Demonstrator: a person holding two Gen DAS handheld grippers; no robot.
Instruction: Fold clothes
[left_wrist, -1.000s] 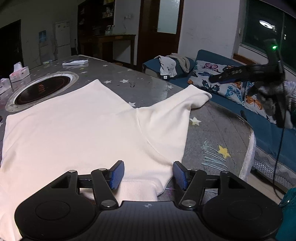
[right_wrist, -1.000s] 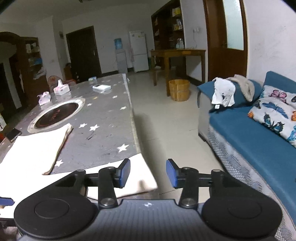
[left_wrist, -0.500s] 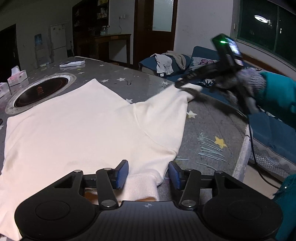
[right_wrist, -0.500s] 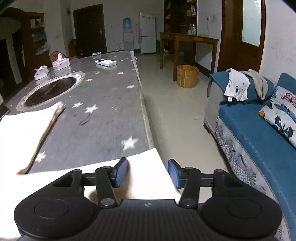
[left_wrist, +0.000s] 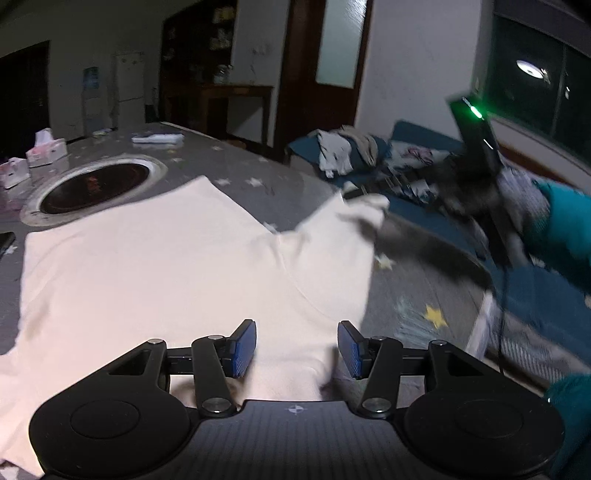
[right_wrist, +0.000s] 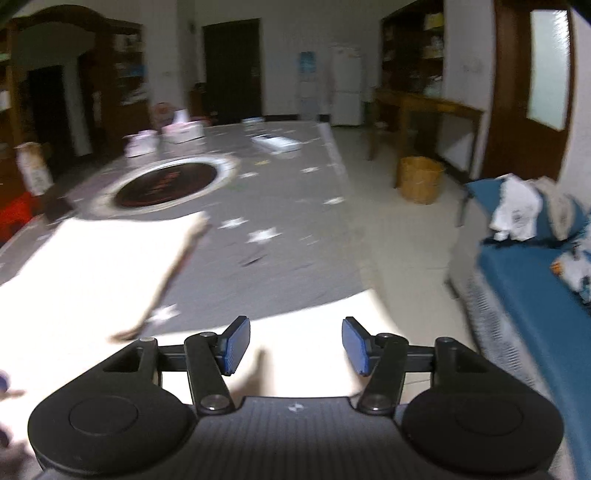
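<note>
Since a second ago the right tool (right_wrist: 295, 345), jaws spreading, has reached the cream garment's (left_wrist: 166, 266) sleeve at right of the left-wrist frame, while the left tool (left_wrist: 297, 349), half-spread, hovers over the hem on the surface (left_wrist: 417, 295), readying a fold

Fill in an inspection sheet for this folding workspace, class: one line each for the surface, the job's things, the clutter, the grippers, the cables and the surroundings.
Surface: grey star-print table with a round inset burner.
Job's things: cream garment spread flat, one sleeve stretched toward the table's edge.
Clutter: tissue boxes, a flat white box, a dark phone-like item at the edge of the view.
Grippers: left gripper over the near hem, jaws opening, pads clear of the cloth; right gripper over the sleeve end, jaws opening.
Cables: one black cable hanging below the right gripper.
Surroundings: blue sofa with clothes piled on it, wooden bucket, fridge.
</note>
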